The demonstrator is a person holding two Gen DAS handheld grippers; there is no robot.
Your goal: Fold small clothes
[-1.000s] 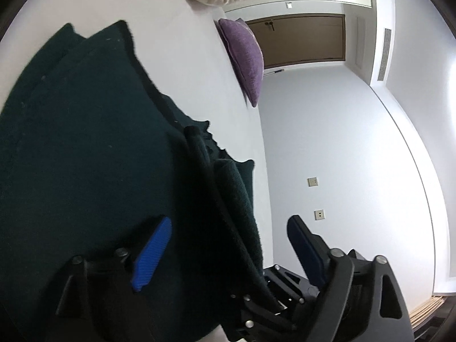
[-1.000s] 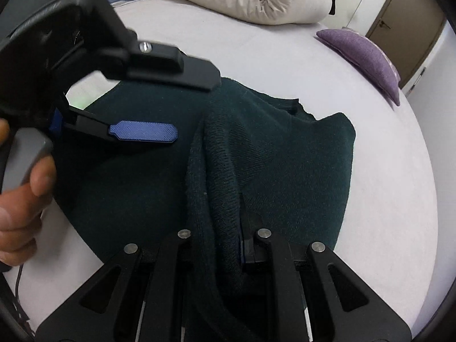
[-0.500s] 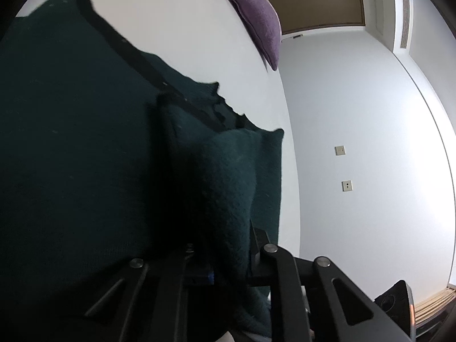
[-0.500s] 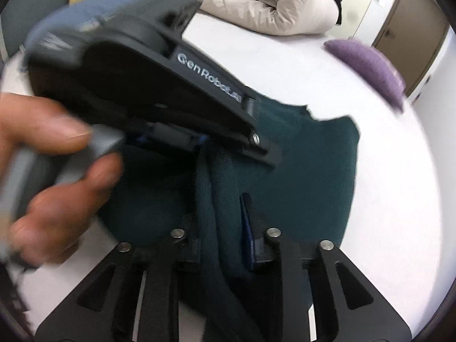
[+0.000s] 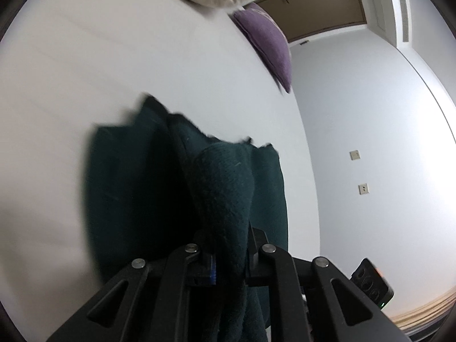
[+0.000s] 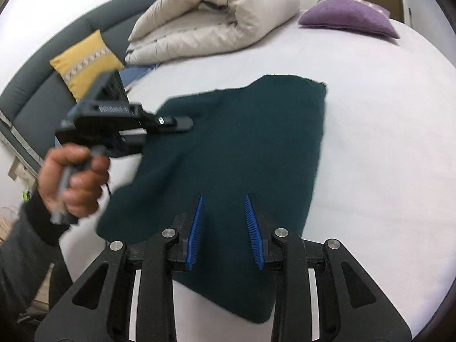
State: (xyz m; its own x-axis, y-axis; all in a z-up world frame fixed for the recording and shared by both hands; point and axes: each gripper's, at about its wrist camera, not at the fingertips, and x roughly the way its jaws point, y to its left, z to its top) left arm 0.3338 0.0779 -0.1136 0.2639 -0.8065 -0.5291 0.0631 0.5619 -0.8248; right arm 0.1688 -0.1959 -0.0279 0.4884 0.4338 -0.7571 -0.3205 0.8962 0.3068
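Dark green knitted garment (image 6: 242, 148) lies partly folded on my white bed (image 6: 384, 171); left hand-held gripper (image 5: 228, 259) pinches its fold, right hand-held gripper (image 6: 225, 228), jaws just opening, stands empty.

Two close wrist views, shared sweater (image 6: 242, 154)
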